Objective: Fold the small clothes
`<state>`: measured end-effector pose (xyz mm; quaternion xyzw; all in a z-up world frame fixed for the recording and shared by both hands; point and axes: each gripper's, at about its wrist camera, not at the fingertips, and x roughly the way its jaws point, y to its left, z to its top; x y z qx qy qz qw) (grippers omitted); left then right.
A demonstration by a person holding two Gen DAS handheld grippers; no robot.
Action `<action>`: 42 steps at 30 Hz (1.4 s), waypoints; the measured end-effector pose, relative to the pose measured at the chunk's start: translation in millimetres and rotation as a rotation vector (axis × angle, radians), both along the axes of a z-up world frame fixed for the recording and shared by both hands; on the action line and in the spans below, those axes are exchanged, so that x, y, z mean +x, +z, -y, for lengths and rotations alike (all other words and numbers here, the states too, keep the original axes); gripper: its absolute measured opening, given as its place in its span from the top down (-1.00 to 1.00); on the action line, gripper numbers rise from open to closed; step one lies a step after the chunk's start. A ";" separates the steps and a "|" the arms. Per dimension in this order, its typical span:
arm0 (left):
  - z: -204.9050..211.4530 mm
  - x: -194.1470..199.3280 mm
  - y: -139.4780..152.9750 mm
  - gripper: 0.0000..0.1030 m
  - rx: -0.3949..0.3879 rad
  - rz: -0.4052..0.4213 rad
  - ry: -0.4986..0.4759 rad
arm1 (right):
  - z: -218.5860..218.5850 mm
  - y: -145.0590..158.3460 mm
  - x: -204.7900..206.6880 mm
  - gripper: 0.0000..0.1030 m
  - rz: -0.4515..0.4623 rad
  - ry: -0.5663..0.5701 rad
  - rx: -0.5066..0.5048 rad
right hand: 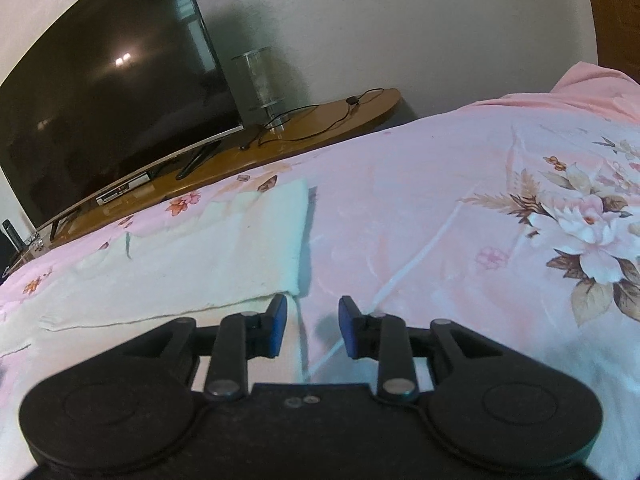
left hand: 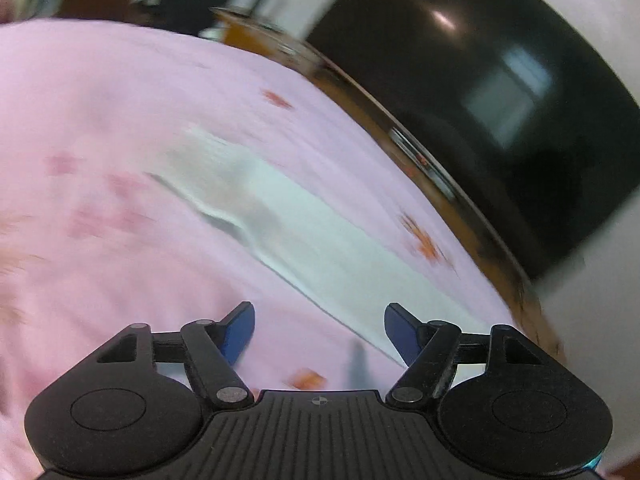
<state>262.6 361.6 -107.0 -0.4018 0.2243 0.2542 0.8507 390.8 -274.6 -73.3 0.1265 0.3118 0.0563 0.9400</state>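
A pale whitish small garment point(right hand: 192, 256) lies flat on a pink flowered bedspread point(right hand: 460, 208). In the blurred left wrist view it shows as a pale strip point(left hand: 304, 236) ahead of my left gripper point(left hand: 320, 320), which is open, empty and above the bedspread. My right gripper point(right hand: 312, 316) is open and empty, just above the garment's near right corner, its left finger point(right hand: 278, 316) over the cloth edge.
A dark television point(right hand: 108, 112) stands on a long wooden shelf point(right hand: 320, 124) beyond the bed's far edge, with a clear glass stand point(right hand: 262, 80), cables and a set-top box point(right hand: 124, 192). The television point(left hand: 480, 100) also fills the upper right of the left wrist view.
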 end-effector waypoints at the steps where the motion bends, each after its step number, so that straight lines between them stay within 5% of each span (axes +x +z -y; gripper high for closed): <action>1: -8.3 -4.7 -2.6 -0.40 -0.017 0.014 0.020 | -1.6 0.2 -1.1 0.42 -0.001 0.008 -0.004; 9: -42.2 7.5 -14.6 -0.36 -0.146 0.114 0.154 | -15.6 4.5 -3.0 0.41 0.001 0.066 -0.022; 12: -51.9 21.3 -17.9 0.20 -0.136 0.078 0.187 | -16.6 6.9 -3.0 0.41 0.005 0.073 -0.017; 15: -66.5 43.7 -20.1 0.89 -0.056 -0.056 0.173 | -12.5 6.9 -4.0 0.41 0.006 0.066 -0.012; 18: -64.9 70.7 -2.9 0.94 0.106 -0.173 0.104 | -5.1 5.9 -5.4 0.40 0.001 0.047 -0.007; 20: -56.4 81.8 16.7 0.95 0.177 -0.151 0.059 | -0.3 6.7 -6.3 0.39 0.001 0.031 -0.001; 25: -5.6 111.7 65.9 0.95 0.316 -0.027 -0.124 | 6.7 11.6 -8.1 0.39 0.014 0.009 0.004; 31: 82.6 160.3 92.5 0.95 0.326 0.097 -0.342 | 7.2 16.0 -15.0 0.39 0.025 -0.002 0.021; 33: 113.6 171.6 92.5 0.95 0.319 0.102 -0.415 | 8.3 18.2 -18.5 0.39 0.025 -0.004 0.020; 42: 267.5 218.7 73.1 0.94 0.515 0.022 -0.737 | 33.9 27.8 -41.2 0.38 0.031 -0.064 0.012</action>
